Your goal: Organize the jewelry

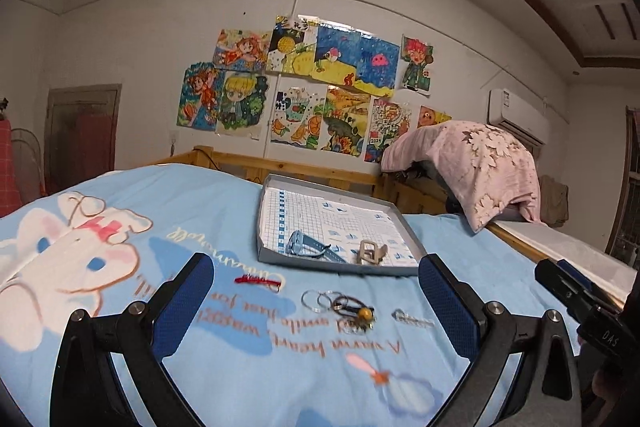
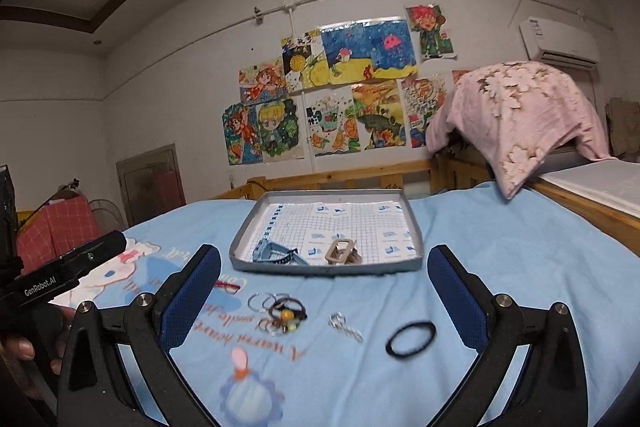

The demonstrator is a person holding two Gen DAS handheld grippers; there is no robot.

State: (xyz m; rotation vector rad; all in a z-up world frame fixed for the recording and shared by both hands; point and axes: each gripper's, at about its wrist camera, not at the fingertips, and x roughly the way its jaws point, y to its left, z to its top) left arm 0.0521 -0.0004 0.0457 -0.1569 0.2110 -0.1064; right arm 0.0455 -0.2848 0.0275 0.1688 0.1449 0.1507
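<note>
- Hovering wide apart and empty over a pale blue cartoon-print bedsheet (image 2: pixel 500 247), the jaws of the left gripper (image 1: pixel 316 279) and right gripper (image 2: pixel 324 271) frame a scatter of loose jewellery
- Lying between the left gripper's blue pads: a tangle of silver rings and dark loops with a yellow bead (image 1: pixel 344 305), a small silver chain (image 1: pixel 412 318) just beside it, and a red hair clip (image 1: pixel 258 281) a little further out
- Resting near the right gripper's right finger, a black elastic hair band (image 2: pixel 411 339) sits apart from the same bead cluster (image 2: pixel 280 309) and chain (image 2: pixel 345 326)
- Beyond the jaws, a shallow grey tray lined with gridded paper (image 2: pixel 240 247) already holds two pieces at its near edge: a light blue strapped watch (image 2: pixel 276 254) and a beige rectangular hair claw (image 2: pixel 342 251)
- Judging by this layout, sorting is under way but far from finished, with at least four items apparently left to move into the tray
</note>
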